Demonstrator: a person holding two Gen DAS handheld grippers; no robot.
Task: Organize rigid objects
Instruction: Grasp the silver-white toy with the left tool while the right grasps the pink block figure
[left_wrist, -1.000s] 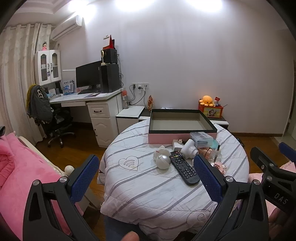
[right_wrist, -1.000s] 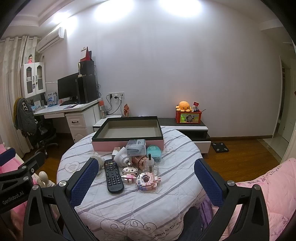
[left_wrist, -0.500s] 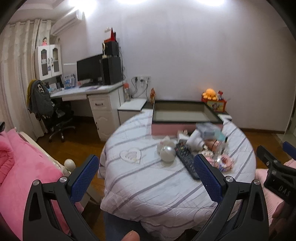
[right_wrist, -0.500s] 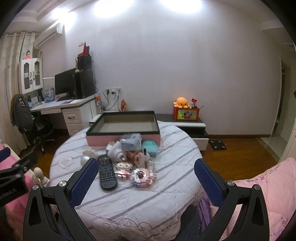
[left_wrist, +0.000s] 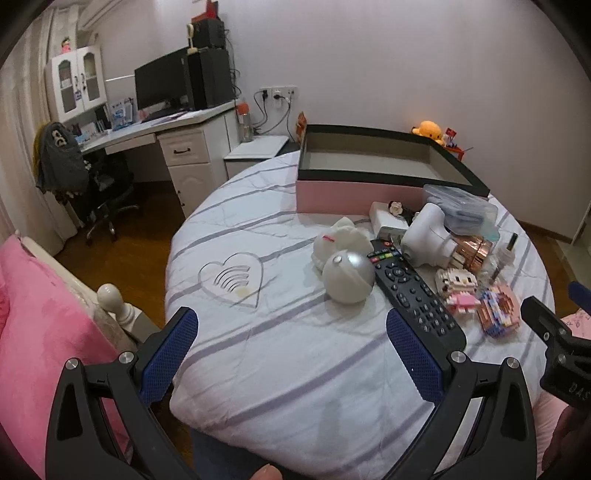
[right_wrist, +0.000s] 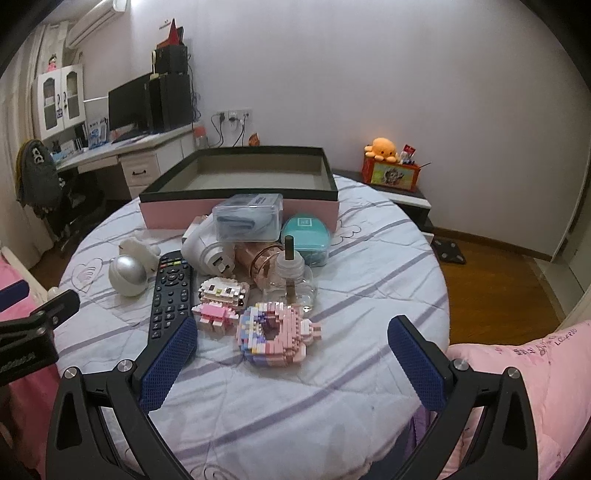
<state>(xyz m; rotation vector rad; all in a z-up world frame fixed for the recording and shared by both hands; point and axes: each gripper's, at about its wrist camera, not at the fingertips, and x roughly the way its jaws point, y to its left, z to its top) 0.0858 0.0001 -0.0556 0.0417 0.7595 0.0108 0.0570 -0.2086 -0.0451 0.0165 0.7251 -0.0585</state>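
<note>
A round table (left_wrist: 258, 354) with a striped cloth holds a cluster of small objects in front of an empty pink box with a black rim (left_wrist: 369, 188) (right_wrist: 240, 206). The cluster has a black remote (left_wrist: 413, 295) (right_wrist: 170, 295), a silver ball (left_wrist: 349, 277) (right_wrist: 127, 275), a white figurine (left_wrist: 338, 236), a white camera (left_wrist: 426, 236) (right_wrist: 207, 251), two pink brick models (right_wrist: 275, 332) (right_wrist: 221, 299), a clear bottle (right_wrist: 291, 280), a teal case (right_wrist: 306, 240) and a clear plastic box (right_wrist: 249, 218). My left gripper (left_wrist: 291, 354) is open and empty above the table's near edge. My right gripper (right_wrist: 293, 363) is open and empty just short of the brick models.
A pink bed (left_wrist: 37, 332) lies at the left with a white bedpost (left_wrist: 109, 295). A desk with a monitor (left_wrist: 162, 85) and an office chair (left_wrist: 96, 184) stand at the back left. A low cabinet with an orange plush toy (right_wrist: 382, 147) is behind the table. Pink bedding (right_wrist: 535, 369) is at the right.
Both grippers have moved forward and tilted down toward the table, so the objects look larger and nearer. Nothing on the table has moved. Both stay open.
</note>
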